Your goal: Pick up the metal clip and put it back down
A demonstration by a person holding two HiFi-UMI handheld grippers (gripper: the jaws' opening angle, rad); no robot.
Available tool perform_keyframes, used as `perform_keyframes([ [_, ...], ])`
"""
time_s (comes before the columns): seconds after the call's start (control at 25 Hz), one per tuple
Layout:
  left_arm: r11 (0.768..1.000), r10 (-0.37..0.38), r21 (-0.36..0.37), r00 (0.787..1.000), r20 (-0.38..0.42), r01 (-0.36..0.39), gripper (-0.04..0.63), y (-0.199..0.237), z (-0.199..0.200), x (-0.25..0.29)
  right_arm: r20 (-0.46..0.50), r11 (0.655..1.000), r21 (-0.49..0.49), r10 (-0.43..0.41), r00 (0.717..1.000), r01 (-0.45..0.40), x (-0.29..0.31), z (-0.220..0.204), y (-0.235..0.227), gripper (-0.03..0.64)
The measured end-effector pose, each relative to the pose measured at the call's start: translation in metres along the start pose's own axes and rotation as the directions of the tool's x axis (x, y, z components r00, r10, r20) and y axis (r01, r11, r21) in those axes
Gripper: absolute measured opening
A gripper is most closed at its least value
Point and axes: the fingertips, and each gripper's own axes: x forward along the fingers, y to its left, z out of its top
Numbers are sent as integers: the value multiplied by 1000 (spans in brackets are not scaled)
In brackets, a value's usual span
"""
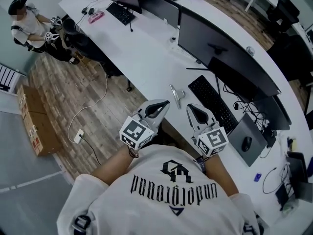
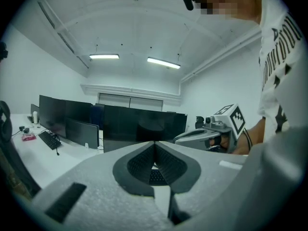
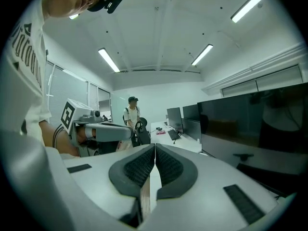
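The metal clip (image 1: 176, 95) lies on the white desk (image 1: 146, 58), just left of the black keyboard (image 1: 212, 103). My left gripper (image 1: 165, 103) hovers near the desk's front edge, a little below and left of the clip, jaws shut on nothing. My right gripper (image 1: 190, 107) hangs beside it, below and right of the clip, also shut and empty. In the left gripper view the shut jaws (image 2: 154, 143) point at the monitors, and the right gripper (image 2: 211, 134) shows at the right. In the right gripper view the jaws (image 3: 155, 146) are pressed together. The clip is hidden in both gripper views.
Several dark monitors (image 1: 215, 43) line the desk's far side. A mouse (image 1: 247, 143) on a grey pad lies right of the keyboard. A second keyboard (image 1: 120, 12) lies further along. A person (image 1: 29, 26) stands at the far left near cardboard boxes (image 1: 34, 119). A cable (image 1: 93, 102) trails over the wooden floor.
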Motion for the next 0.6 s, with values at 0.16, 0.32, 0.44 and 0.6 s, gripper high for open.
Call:
perform_keyframes([
  [0.16, 999, -26, -43, 1000, -11, 25, 12, 24, -10, 13, -7, 1000, 25, -17, 1000, 18, 19, -8, -14, 12],
  [0.32, 998, -50, -52, 998, -39, 48, 12, 42, -25, 31, -27, 997, 56, -58, 998, 60, 34, -20, -33, 14],
  [0.44, 995, -72, -77, 996, -56, 68, 12, 56, -34, 42, -49, 994, 72, -80, 996, 83, 47, -31, -46, 14],
  [0.6, 990, -112, -98, 991, -72, 105, 12, 67, -45, 52, -72, 988, 99, -110, 991, 116, 64, -44, -59, 14],
])
